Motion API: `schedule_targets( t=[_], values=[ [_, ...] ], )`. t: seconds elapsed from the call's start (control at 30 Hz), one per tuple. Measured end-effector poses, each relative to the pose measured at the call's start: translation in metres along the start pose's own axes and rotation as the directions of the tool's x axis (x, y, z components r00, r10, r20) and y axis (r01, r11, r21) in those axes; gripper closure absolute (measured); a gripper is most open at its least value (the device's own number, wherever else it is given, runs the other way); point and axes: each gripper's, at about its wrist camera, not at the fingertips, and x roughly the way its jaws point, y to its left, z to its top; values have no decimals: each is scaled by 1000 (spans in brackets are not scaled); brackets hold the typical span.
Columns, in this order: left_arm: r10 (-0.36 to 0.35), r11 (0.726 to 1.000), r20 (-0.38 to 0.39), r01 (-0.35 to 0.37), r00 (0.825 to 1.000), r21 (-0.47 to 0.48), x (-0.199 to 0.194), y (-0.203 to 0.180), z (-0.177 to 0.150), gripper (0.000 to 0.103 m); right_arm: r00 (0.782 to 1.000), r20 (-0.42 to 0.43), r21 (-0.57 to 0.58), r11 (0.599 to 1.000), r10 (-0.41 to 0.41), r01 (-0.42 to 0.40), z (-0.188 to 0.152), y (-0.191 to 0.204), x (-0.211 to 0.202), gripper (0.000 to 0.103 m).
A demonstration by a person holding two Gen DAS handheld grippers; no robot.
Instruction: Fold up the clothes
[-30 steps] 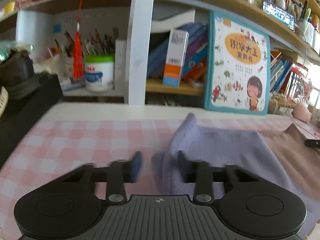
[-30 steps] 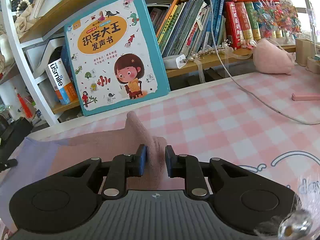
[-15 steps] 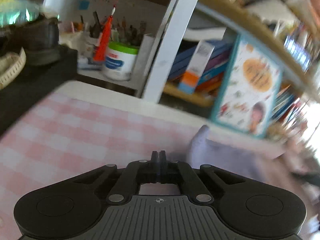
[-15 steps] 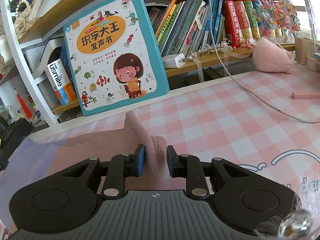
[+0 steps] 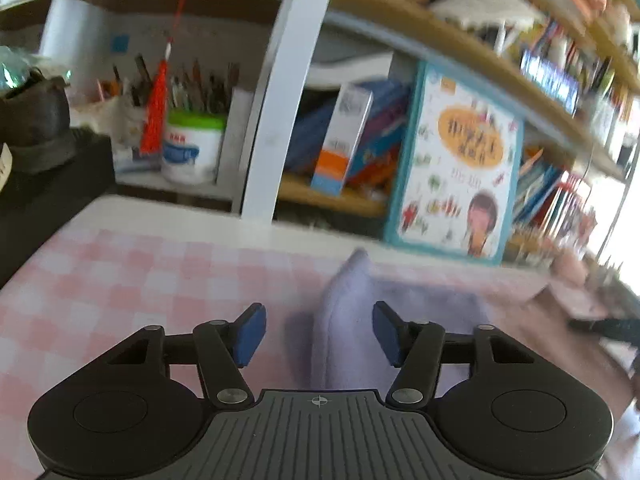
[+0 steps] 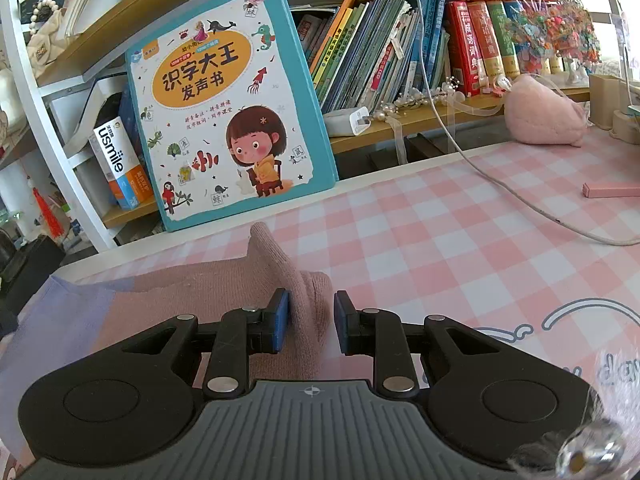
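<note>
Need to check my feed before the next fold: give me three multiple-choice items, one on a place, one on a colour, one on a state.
1. The picture book stands: A) upright against the bookshelf B) flat on the desk C) in a gripper.
2. Fabric in the right gripper is: A) green B) pink C) black.
3. The left gripper is: A) shut on fabric B) shut empty C) open.
1 A, it leans there; 2 B, pink fabric bunches in its grip; 3 C, jaws have just been opening, lilac fabric between them untouched.
</note>
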Motion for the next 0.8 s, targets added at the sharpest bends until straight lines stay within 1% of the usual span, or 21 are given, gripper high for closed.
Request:
schedule_targets(
  t=[0.03, 0.07, 0.1, 0.13, 0.17, 0.2, 0.23, 0.3, 0.37, 0.43, 0.5, 0.57, 0.63, 0.7, 0.77, 0.8],
  values=[
    [7, 1000, -24, -7, 1000, 15, 3, -2, -2, 87, 1000, 0, 0, 1000, 0, 0, 0, 0, 0, 82],
    [-6, 1000, -42, 7, 999, 11, 5, -2, -2, 99, 1000, 0, 0, 1000, 0, 0, 0, 0, 0, 82],
    [-50, 998, -44, 49, 998, -28, 4, 1, -1, 99, 1000, 0, 0, 1000, 1, -1, 0, 0, 0, 82],
    [-114, 990, -28, 111, 993, -85, -1, 6, 1, 99, 1000, 0, -1, 1000, 0, 0, 0, 0, 0, 82],
    [-177, 974, -8, 174, 984, -142, -6, 11, 3, 100, 1000, 0, 0, 1000, 0, 0, 0, 0, 0, 82],
    [-237, 951, 18, 236, 971, -198, -11, 17, 5, 100, 1000, 0, 0, 1000, 0, 0, -1, 0, 0, 82],
    [-258, 938, 33, 259, 966, -232, -13, 22, 6, 100, 1000, 0, 0, 1000, 1, -1, -1, 0, 0, 82],
    [-206, 948, 19, 205, 978, -245, -13, 28, 5, 99, 1000, 0, 1, 1000, 2, -2, -1, 0, 0, 82],
    [-145, 961, -35, 132, 989, -242, -5, 33, 2, 99, 1000, 0, 3, 1000, 5, -5, -1, -1, 0, 82],
    [-110, 970, -83, 89, 990, -226, 5, 32, -2, 99, 1000, 0, 2, 1000, 5, -5, -1, 0, 0, 81],
    [-71, 986, -88, 56, 994, -158, 6, 21, -3, 99, 1000, 1, -4, 1000, 3, -3, -1, 0, 0, 81],
    [-32, 996, -83, 25, 996, -85, 4, 10, -4, 97, 1000, 1, -6, 1000, 2, -2, -1, 0, 0, 81],
    [-6, 999, -78, 3, 997, -38, 3, 5, -5, 92, 1000, 0, -6, 1000, -1, 1, -1, 1, 0, 79],
    [-2, 1000, -76, 0, 997, -27, 4, 5, -6, 89, 1000, -4, -5, 1000, -6, 6, -1, 0, 0, 75],
    [-10, 999, -77, 7, 997, -37, 4, 7, -5, 76, 1000, -11, -2, 1000, -8, 8, 0, -1, -2, 72],
    [-14, 999, -78, 10, 997, -42, 5, 7, -5, 73, 1000, -15, -1, 1000, -7, 7, 0, -2, -3, 72]
  ],
)
